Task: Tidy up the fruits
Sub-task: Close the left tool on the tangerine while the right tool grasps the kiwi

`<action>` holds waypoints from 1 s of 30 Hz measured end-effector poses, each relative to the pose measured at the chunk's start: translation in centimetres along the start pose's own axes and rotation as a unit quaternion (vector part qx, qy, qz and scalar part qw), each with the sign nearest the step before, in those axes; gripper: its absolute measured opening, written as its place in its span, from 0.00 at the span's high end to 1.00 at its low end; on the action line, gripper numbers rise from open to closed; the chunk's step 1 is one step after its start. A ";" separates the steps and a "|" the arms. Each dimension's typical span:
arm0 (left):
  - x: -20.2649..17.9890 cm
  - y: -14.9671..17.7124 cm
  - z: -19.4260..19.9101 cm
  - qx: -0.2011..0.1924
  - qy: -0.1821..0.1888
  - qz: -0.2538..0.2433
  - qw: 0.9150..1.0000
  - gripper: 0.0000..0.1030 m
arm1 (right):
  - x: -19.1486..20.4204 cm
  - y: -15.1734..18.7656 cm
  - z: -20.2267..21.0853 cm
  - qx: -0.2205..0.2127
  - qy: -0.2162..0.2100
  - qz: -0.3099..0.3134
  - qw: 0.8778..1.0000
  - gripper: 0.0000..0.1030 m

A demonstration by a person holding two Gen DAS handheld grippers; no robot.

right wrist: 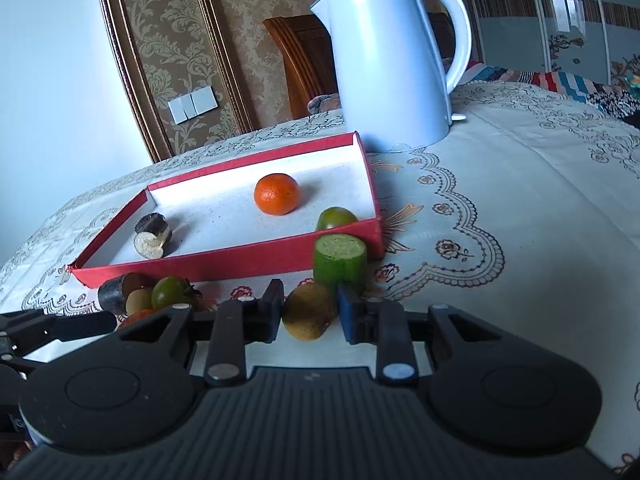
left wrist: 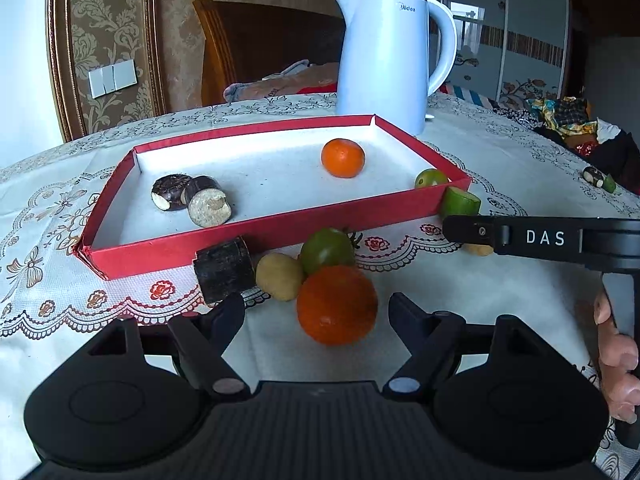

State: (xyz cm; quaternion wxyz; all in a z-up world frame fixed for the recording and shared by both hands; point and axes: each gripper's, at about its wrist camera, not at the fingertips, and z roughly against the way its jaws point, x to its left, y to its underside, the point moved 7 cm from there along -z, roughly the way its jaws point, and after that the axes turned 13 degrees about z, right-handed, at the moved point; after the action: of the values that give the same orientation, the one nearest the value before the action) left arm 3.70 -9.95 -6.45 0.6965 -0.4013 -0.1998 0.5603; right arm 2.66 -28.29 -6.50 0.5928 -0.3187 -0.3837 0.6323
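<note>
Orange in colour, a tangerine (left wrist: 337,305) is seen lying on the worktop (left wrist: 500,280) straight ahead of the left gripper (left wrist: 316,312), whose fingers are spread wide with nothing pinched. It lies just in front of the red tray (left wrist: 256,236), touching a green tomato (left wrist: 327,249). The right gripper (right wrist: 310,312) is pinching a yellowish fruit (right wrist: 310,316) beside a green cut piece (right wrist: 340,260). The left hand is judged nearer the tangerine.
</note>
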 end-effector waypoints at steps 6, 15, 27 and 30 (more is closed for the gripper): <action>-0.3 0.0 0.2 -0.006 0.006 -0.005 1.000 0.44 | 0.1 0.0 0.0 0.000 0.000 0.000 1.000 0.74; -0.8 0.3 -0.3 0.002 0.016 -0.019 1.000 0.57 | 0.2 0.0 -0.1 0.002 0.000 0.003 1.000 0.74; -0.4 -0.3 1.2 -0.042 0.016 -0.017 0.999 0.60 | 0.2 0.0 0.2 -0.004 0.001 0.006 1.000 0.74; 0.2 -1.0 1.9 -0.068 0.009 -0.004 0.998 0.60 | 0.2 0.0 0.2 -0.005 0.001 0.006 1.000 0.74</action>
State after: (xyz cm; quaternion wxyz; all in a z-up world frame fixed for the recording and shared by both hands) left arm 2.98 -9.21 -4.55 0.6716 -0.4518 -0.2334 0.5389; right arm 2.47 -28.11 -6.37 0.5875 -0.3247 -0.3842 0.6339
